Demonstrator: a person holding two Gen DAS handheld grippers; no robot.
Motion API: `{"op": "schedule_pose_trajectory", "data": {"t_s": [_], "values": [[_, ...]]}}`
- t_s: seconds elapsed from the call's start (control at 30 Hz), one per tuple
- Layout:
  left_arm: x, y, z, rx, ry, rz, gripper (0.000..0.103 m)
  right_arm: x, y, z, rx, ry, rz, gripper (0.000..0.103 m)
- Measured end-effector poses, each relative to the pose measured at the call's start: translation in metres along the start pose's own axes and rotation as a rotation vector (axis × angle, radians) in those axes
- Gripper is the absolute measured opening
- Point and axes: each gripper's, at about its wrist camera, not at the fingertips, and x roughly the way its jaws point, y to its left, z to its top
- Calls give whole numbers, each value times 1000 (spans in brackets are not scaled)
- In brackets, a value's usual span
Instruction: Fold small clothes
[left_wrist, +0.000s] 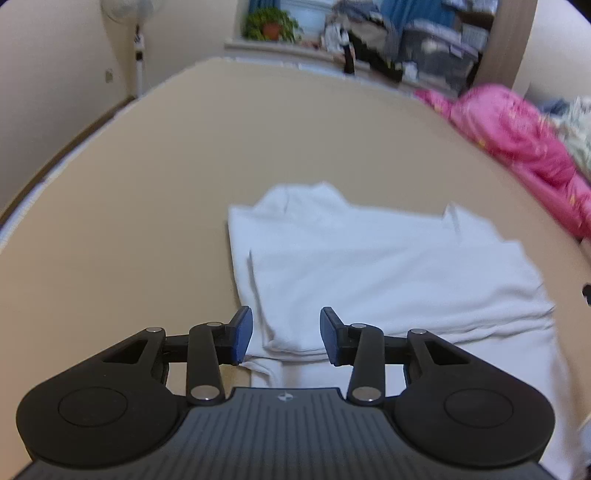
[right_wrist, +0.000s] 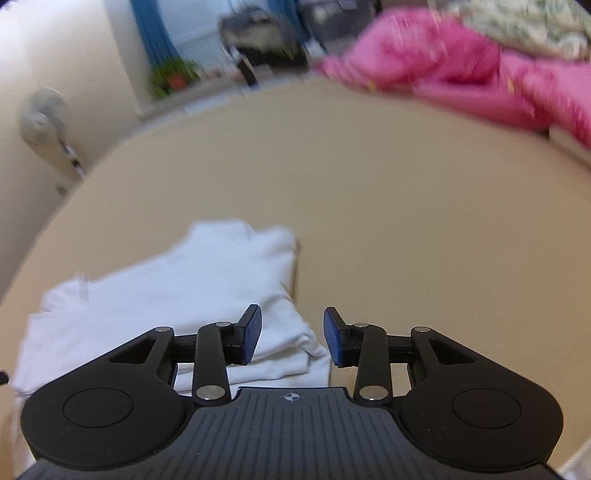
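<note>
Left view: my left tool (left_wrist: 286, 334) spread, empty, over white garment's (left_wrist: 388, 266) near-left edge.
Right view: my right tool (right_wrist: 292, 336) spread, empty, over garment's right corner.

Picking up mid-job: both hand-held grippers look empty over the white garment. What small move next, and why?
Probably lower the left hand-held gripper onto the near edge of the white folded cotton garment to fold again: both it and the right hand-held gripper are open, holding nothing.
</note>
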Motion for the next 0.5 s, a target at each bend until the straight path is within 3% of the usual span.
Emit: {"op": "schedule_pose_trajectory", "data": {"t_s": [0.13, 0.23, 0.37, 0.5], "values": [[-58, -17, -14, 29, -64, 11, 45, -61, -5, -11, 10, -44, 65, 39], [-95, -25, -43, 33, -67, 3, 47, -101, -10, -30, 11, -63, 95, 39], [-123, -18, -91, -64, 0, -27, 52, -130, -19, -64, -17, -60, 107, 39], [-124, -10, -129, -114, 78, -5, 52, -125, -40, -97, -24, 34, 79, 39]]}}
